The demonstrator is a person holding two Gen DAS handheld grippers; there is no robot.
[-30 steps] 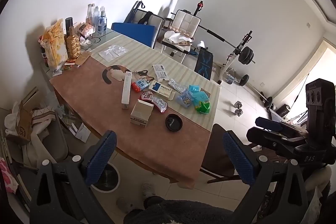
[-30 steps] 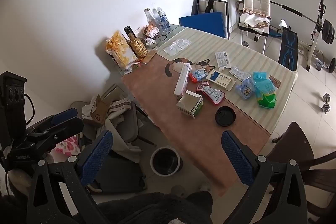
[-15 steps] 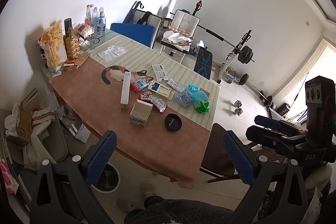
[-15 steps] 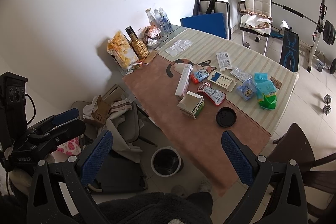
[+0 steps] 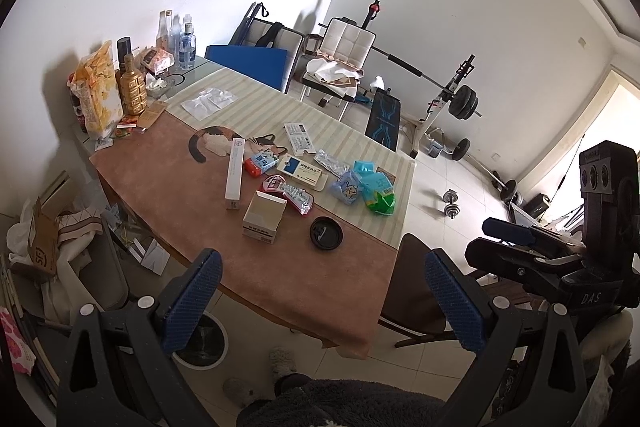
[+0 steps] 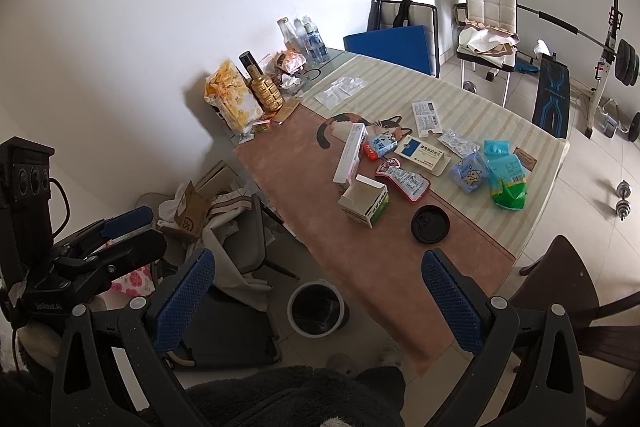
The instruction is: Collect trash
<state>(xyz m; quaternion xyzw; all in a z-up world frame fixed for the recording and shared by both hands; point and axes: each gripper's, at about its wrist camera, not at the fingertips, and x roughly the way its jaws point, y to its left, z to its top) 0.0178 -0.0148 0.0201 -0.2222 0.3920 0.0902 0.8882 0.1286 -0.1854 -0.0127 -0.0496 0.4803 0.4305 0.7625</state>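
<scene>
Trash lies in the middle of a table (image 5: 280,279): an open carton (image 5: 264,217), a long white box (image 5: 235,167), a black lid (image 5: 326,233), a red wrapper (image 5: 290,191), a blue-white medicine box (image 5: 302,169) and blue and green packets (image 5: 370,189). The carton (image 6: 364,203) and lid (image 6: 430,225) also show in the right wrist view. A white bin with a black liner (image 6: 317,308) stands on the floor by the table's near edge. My left gripper (image 5: 322,301) and right gripper (image 6: 318,297) are both open, empty, held high and well short of the table.
Bottles, a gold bottle (image 5: 131,91) and a snack bag (image 5: 98,93) crowd the table's far left corner. A cluttered chair (image 6: 224,223) stands left of the table, a brown chair (image 5: 416,291) on the right. Gym equipment (image 5: 452,99) fills the back.
Both views have shifted only slightly; the table sits a little farther off. Nothing on the table has moved and both grippers stay open.
</scene>
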